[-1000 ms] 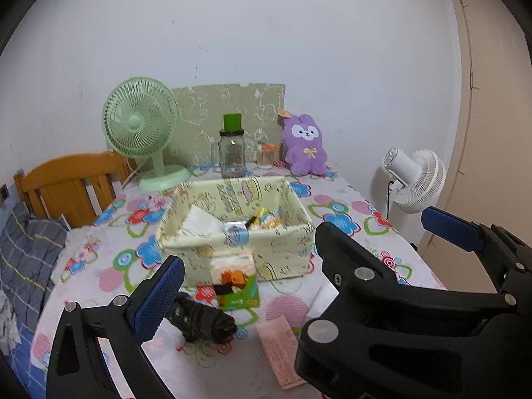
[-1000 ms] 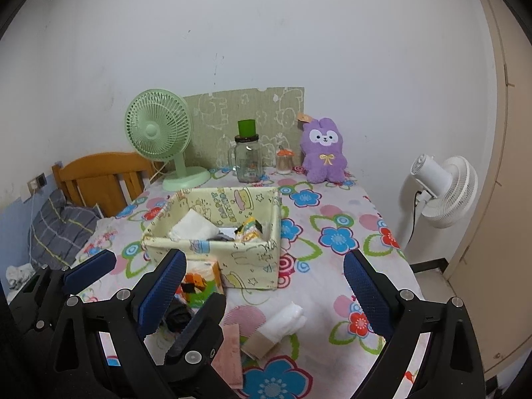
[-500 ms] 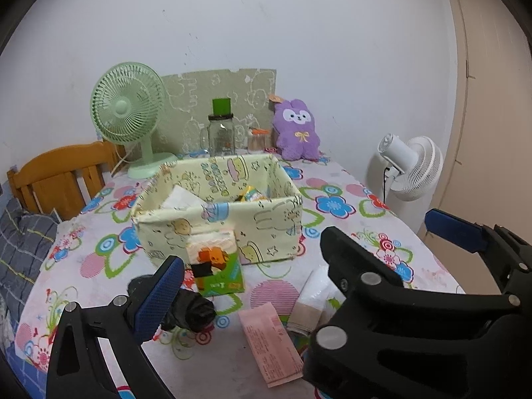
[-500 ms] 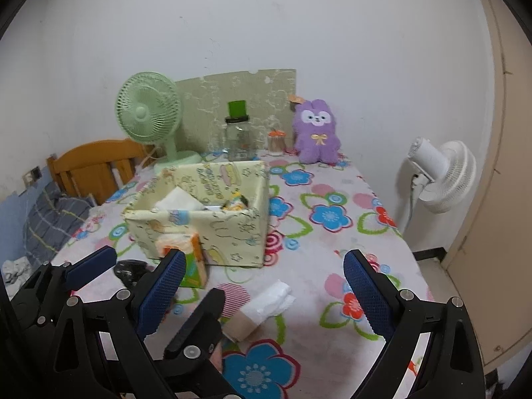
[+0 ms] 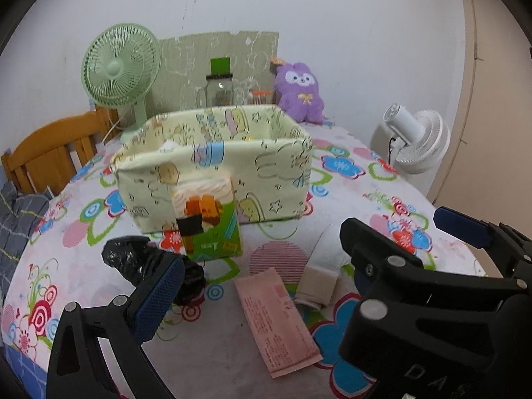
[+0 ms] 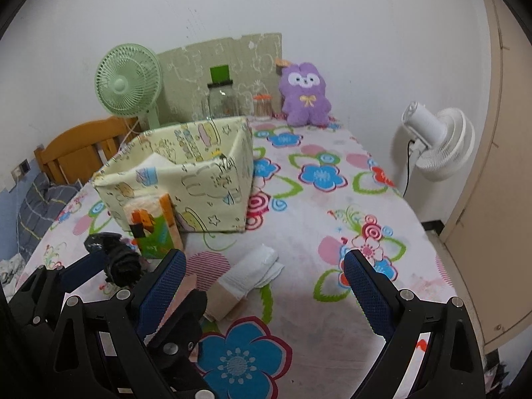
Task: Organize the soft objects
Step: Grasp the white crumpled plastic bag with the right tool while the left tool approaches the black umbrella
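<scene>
The pale yellow-green fabric storage box printed with cartoon animals (image 5: 212, 163) stands on the surface covered by a flower-print cloth (image 6: 319, 219). Touching its front wall is a green and orange pack of tissues (image 5: 207, 214). Near the box's front lie a crumpled black plastic bag (image 5: 146, 261), a flat pink paper packet (image 5: 276, 319) and a white folded cloth with a beige band (image 6: 244, 279) (the bag to the left, the cloth to the right). The left tool (image 5: 299, 262) and the right tool (image 6: 264, 286) both hover with fingers spread wide, holding nothing.
</scene>
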{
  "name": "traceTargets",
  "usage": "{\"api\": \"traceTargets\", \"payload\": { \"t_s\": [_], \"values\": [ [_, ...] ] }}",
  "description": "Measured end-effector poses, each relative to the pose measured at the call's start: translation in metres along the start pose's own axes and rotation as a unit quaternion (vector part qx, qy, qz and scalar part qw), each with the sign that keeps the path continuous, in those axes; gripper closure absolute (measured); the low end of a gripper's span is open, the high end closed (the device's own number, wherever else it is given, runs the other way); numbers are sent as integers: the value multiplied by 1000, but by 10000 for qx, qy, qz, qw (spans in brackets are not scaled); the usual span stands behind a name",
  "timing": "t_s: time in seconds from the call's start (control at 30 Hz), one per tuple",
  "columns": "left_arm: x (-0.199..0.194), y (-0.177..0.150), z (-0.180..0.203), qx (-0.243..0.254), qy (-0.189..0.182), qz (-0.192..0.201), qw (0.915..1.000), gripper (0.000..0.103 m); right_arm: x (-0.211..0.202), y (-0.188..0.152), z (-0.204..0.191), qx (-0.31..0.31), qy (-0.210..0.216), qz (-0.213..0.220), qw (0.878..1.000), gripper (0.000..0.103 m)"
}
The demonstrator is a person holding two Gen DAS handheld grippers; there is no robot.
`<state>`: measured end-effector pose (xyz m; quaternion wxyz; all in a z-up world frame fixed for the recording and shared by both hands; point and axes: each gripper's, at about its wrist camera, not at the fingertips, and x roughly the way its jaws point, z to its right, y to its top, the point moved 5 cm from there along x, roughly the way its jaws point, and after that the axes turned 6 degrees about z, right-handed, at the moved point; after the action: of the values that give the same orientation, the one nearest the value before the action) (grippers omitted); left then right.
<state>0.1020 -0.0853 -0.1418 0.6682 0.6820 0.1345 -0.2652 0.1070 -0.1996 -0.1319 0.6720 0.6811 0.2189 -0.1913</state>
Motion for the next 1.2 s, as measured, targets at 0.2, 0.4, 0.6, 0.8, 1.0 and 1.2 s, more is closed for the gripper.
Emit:
{"api": "traceTargets", "payload": {
  "t_s": [0.2,0.4,0.6,0.8,1.0,1.2],
  "values": [
    [14,-8,-4,-24,28,-191,9998,0,22,-10,2,96,11,-310,9995,6],
    [29,-14,-6,-29,11,-374,9993,0,46,-20,-2,173,101,-632,9978,6],
    [39,-19,-11,-72,61,-505,9987,1,61,-26,-3,215,129,-800,9965,6],
    [44,-25,-16,-33,231,-633,9977,2,70,-31,-9,193,208,-957,9950,20],
    [48,-29,-19,56,383,-718,9967,2,74,-34,-20,37,295,-1028,9943,35],
    [44,-29,-23,59,382,-694,9968,2,77,-33,-20,-147,85,-1019,9947,63]
  ]
}}
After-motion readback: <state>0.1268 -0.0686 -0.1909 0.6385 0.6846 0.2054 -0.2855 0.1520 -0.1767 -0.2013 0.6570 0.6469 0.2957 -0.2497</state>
